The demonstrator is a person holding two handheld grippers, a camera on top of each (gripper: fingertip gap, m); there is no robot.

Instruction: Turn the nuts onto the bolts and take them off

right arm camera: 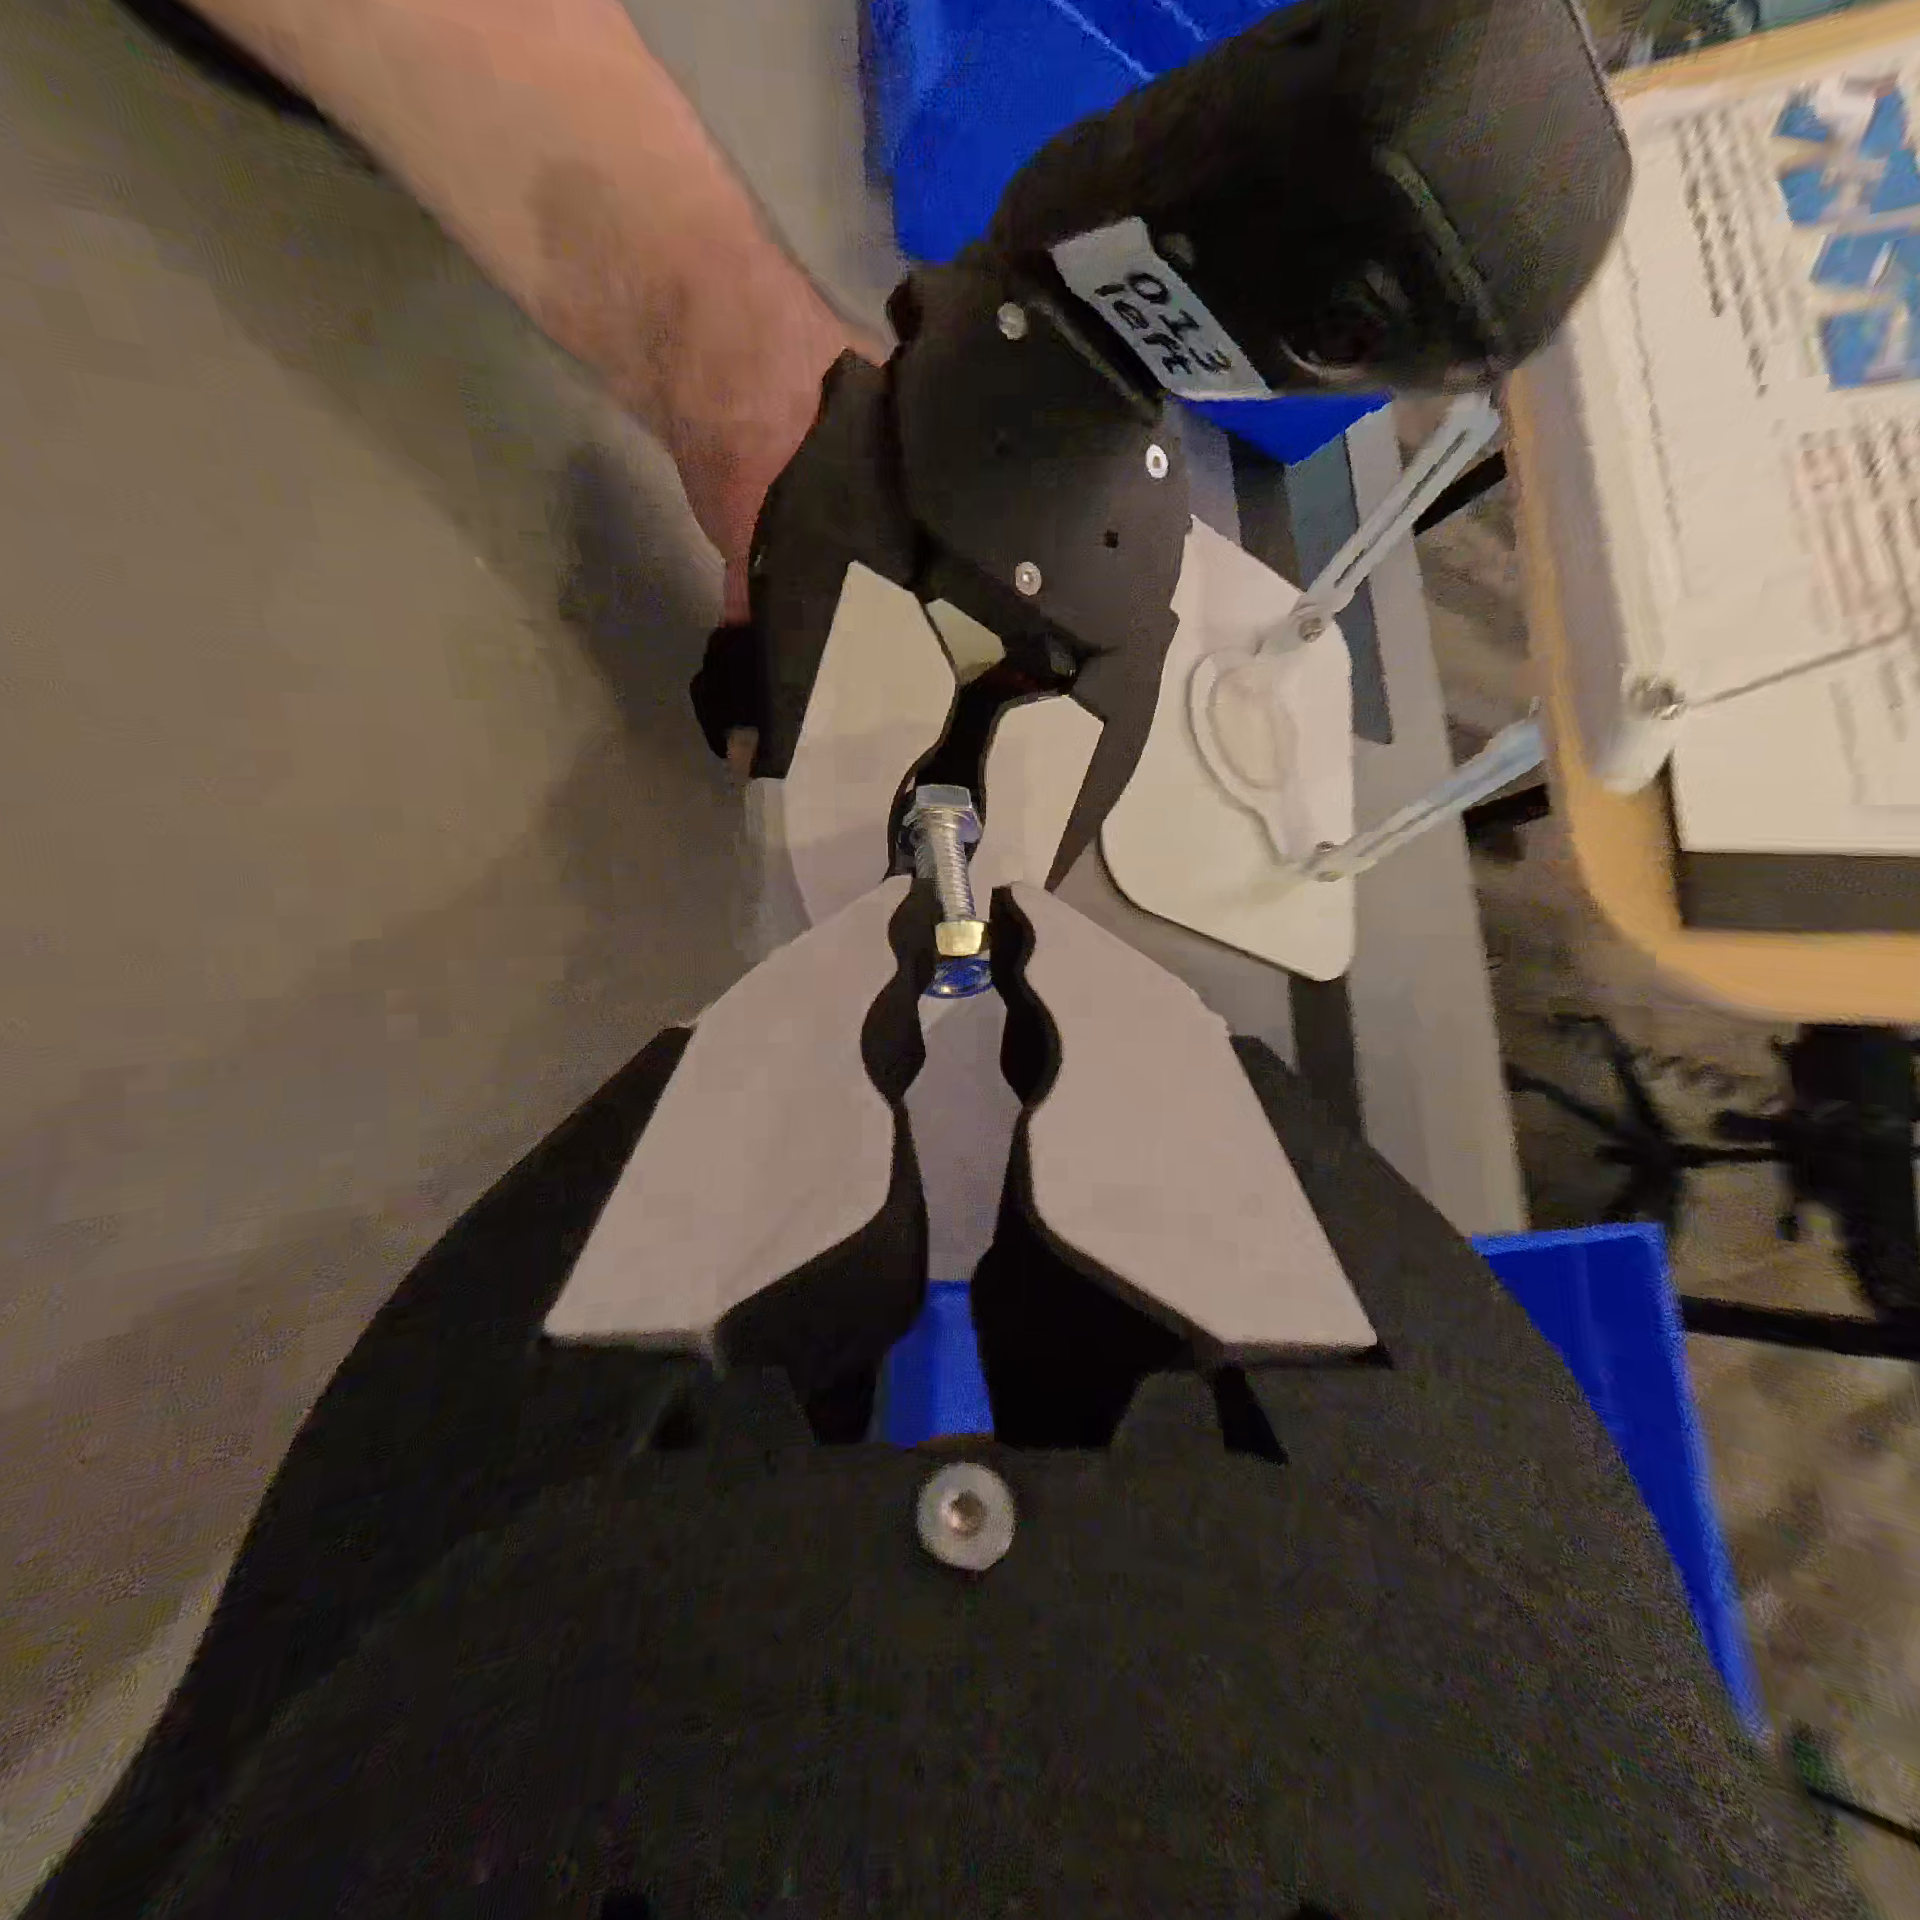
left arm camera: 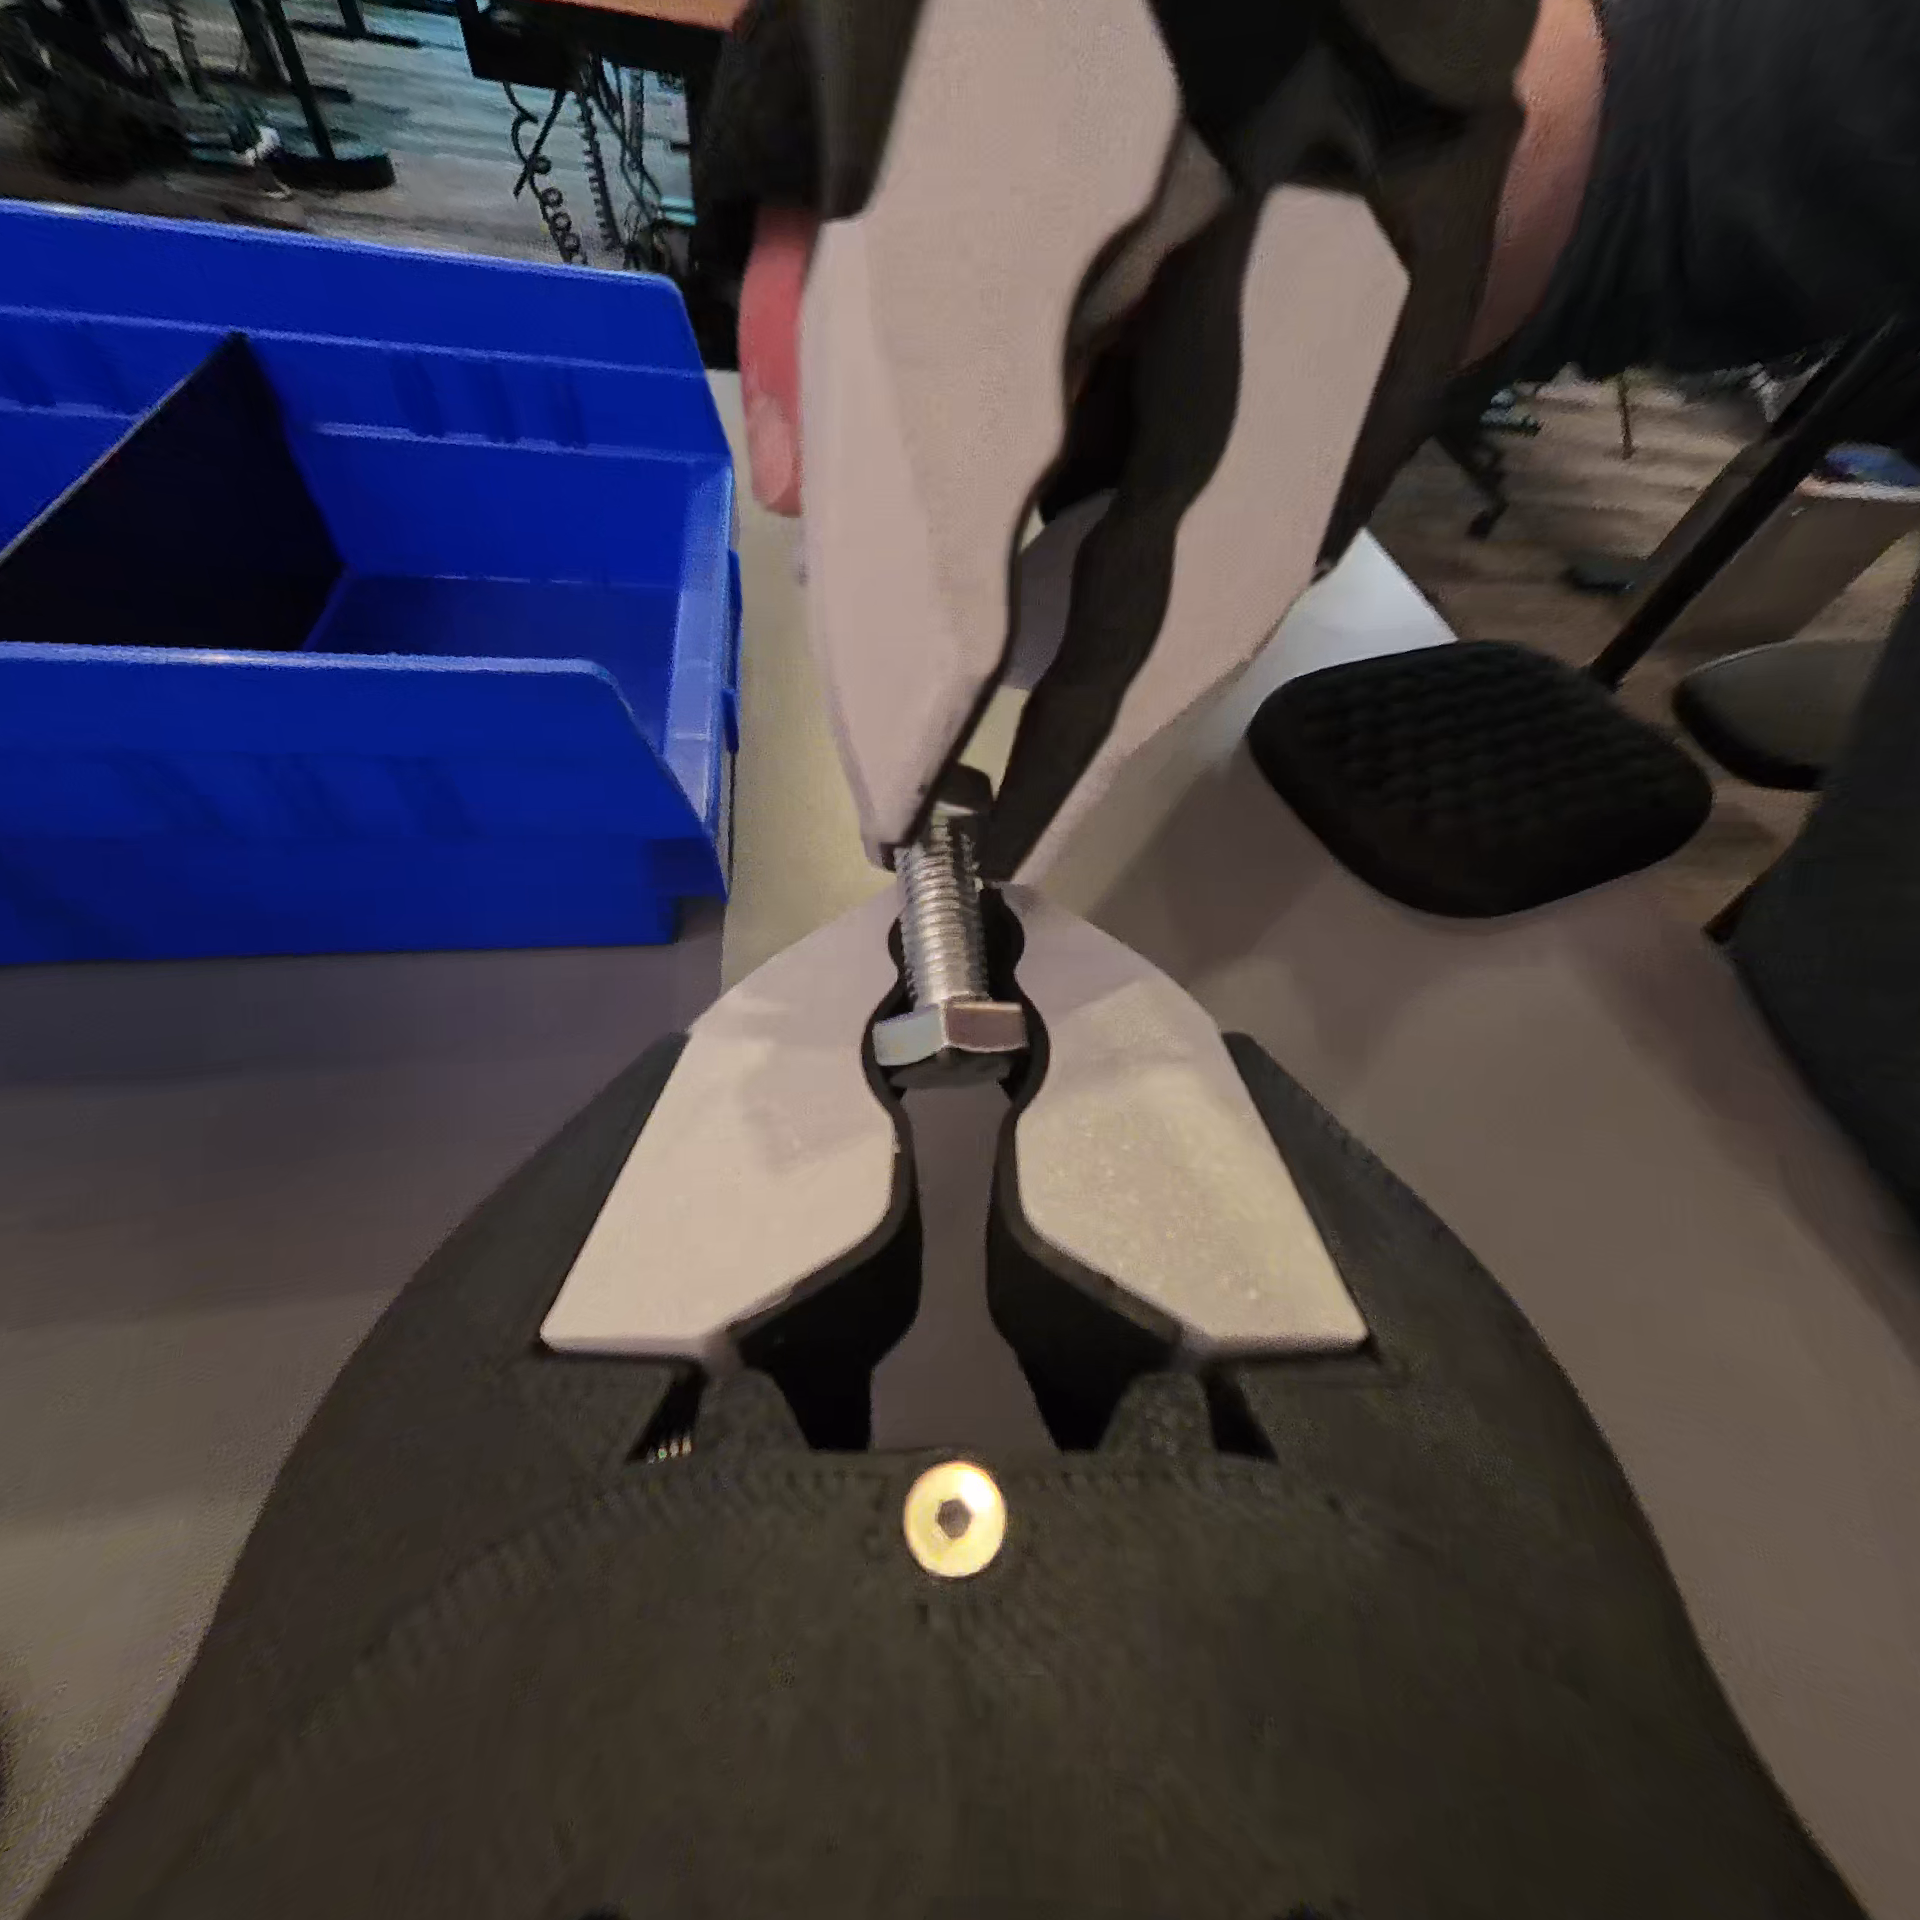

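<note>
Left gripper (left arm camera: 951, 935) fingers closed on the bolt (left arm camera: 938, 935): hex head seated in the notch behind the fingertips, threaded shank poking out forward between them. Right gripper (right arm camera: 951, 940) fingers narrow around the brass-colored nut (right arm camera: 958, 938) at the shank tip; actual contact cannot be told, gap visible either side. Bolt long axis runs straight from one gripper to the other, head toward left, free end toward right. Likely stiff steel, small, light, smooth and slippery; best held on the hex flats, nut by opposite flats. Blue bin (left arm camera: 343, 665) lies left of the left fingers; grey surface (left arm camera: 260, 1143) below, a chair seat (left arm camera: 1475, 779) off right.
</note>
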